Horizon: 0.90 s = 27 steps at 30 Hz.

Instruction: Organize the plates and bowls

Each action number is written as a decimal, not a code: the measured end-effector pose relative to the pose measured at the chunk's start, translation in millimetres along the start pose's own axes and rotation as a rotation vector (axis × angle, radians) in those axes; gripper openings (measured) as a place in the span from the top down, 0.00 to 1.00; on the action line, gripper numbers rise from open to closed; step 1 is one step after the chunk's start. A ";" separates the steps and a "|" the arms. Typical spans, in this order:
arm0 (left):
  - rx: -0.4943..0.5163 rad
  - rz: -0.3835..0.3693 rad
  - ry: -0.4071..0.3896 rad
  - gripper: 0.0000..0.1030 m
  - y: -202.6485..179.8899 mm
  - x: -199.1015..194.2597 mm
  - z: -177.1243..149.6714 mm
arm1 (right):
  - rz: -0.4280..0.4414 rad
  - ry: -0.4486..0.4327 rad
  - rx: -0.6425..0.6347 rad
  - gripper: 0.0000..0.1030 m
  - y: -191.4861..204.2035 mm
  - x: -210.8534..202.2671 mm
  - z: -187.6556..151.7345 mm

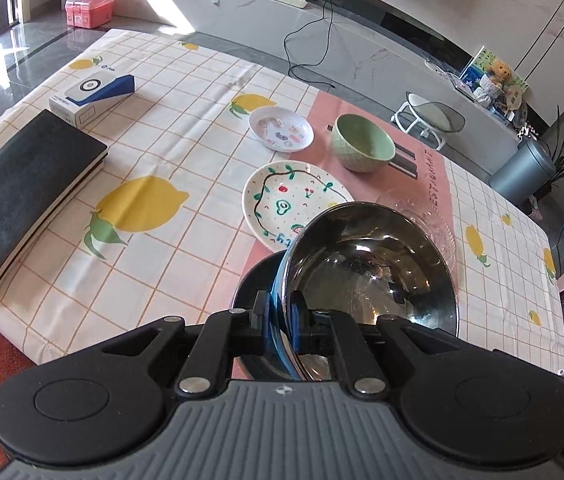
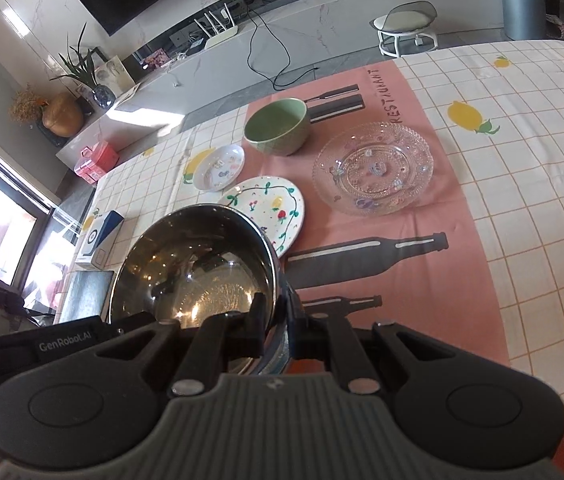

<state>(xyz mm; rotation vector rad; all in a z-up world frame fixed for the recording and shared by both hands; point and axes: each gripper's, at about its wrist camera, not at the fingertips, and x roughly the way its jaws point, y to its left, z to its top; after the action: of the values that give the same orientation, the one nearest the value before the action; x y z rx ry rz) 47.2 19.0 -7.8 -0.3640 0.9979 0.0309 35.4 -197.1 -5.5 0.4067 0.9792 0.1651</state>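
Observation:
A shiny steel bowl hangs tilted above the table's near edge, held by its rim from two sides. My left gripper is shut on the rim's left side. My right gripper is shut on the opposite side. Beyond the bowl on the pink runner lie a painted white plate, a small white dish, a green bowl and a clear glass plate, which the steel bowl partly hides in the left wrist view.
A black book and a white-and-blue box lie on the lemon-print tablecloth at the left. Past the table's far edge are a pink case, a white stool and a low marble cabinet.

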 end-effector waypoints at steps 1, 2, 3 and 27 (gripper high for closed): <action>-0.003 0.000 0.008 0.89 1.6 2.5 -1.5 | -0.006 0.004 0.002 0.92 -0.8 2.3 -0.8; -0.005 -0.001 0.016 0.89 3.0 5.0 -2.6 | -0.011 0.009 0.003 0.92 -1.2 4.8 -2.1; -0.007 -0.001 0.023 0.89 4.8 7.7 -3.8 | -0.016 0.013 0.004 0.92 -1.6 7.2 -2.9; 0.106 0.094 0.039 0.88 1.5 22.9 -14.2 | -0.053 0.072 -0.043 0.94 6.3 37.6 -7.0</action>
<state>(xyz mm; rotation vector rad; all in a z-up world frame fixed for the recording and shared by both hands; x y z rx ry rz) 47.9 12.7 -34.0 -0.2216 1.0501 0.0561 50.7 -177.6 -35.4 0.3373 1.0545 0.1537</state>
